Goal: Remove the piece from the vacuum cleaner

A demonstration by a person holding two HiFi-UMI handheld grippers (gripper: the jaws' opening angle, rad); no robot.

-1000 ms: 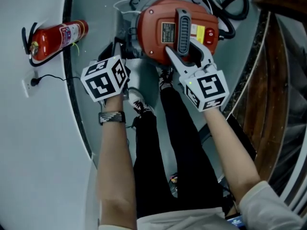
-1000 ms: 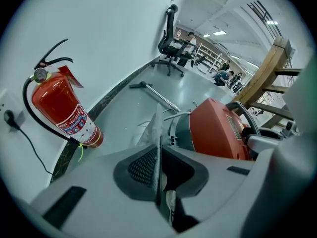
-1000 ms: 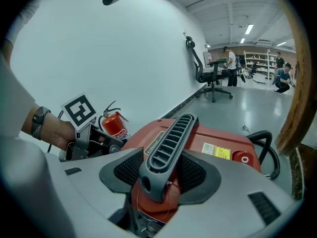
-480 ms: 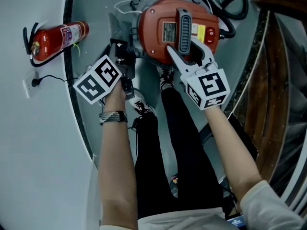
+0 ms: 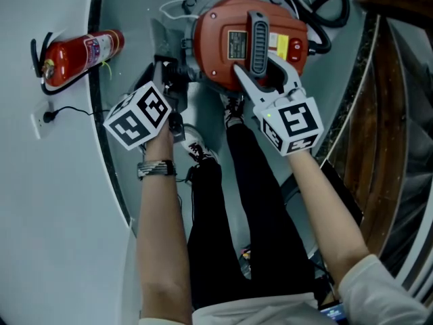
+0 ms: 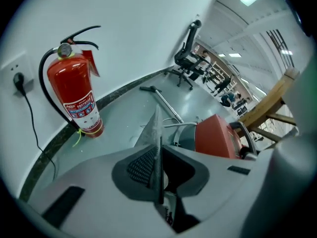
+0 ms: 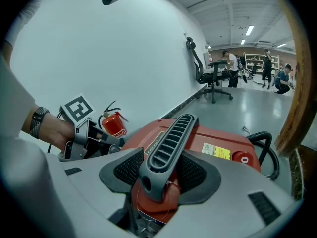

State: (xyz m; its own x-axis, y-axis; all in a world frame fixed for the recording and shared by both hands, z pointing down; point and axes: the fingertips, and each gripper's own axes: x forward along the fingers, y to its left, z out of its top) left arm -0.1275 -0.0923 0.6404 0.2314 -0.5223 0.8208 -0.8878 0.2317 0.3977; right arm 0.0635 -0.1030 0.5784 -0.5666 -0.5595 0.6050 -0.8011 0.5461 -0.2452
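Observation:
The red vacuum cleaner (image 5: 223, 46) stands on the grey floor in front of the person's feet. My right gripper (image 5: 254, 63) is shut on its grey ribbed carry handle (image 7: 171, 138), one pad on each side. My left gripper (image 5: 168, 70) is at the vacuum's left side. A thin flat grey piece (image 6: 154, 128) stands on edge between its pads, which still touch it while the jaws are opening. In the head view this grey piece (image 5: 160, 38) sticks out beyond the left jaws, just left of the red body.
A red fire extinguisher (image 5: 78, 56) stands by the white wall, with a wall socket and cable (image 5: 42, 119) near it. A black hose (image 5: 318, 9) curls behind the vacuum. A wooden structure (image 5: 385, 114) is on the right. The person's shoes (image 5: 195, 144) are just below the vacuum.
The left gripper has twisted, its marker cube turning and shifting left, and the grey piece now shows beyond its jaws. The right gripper has kept its hold on the handle.

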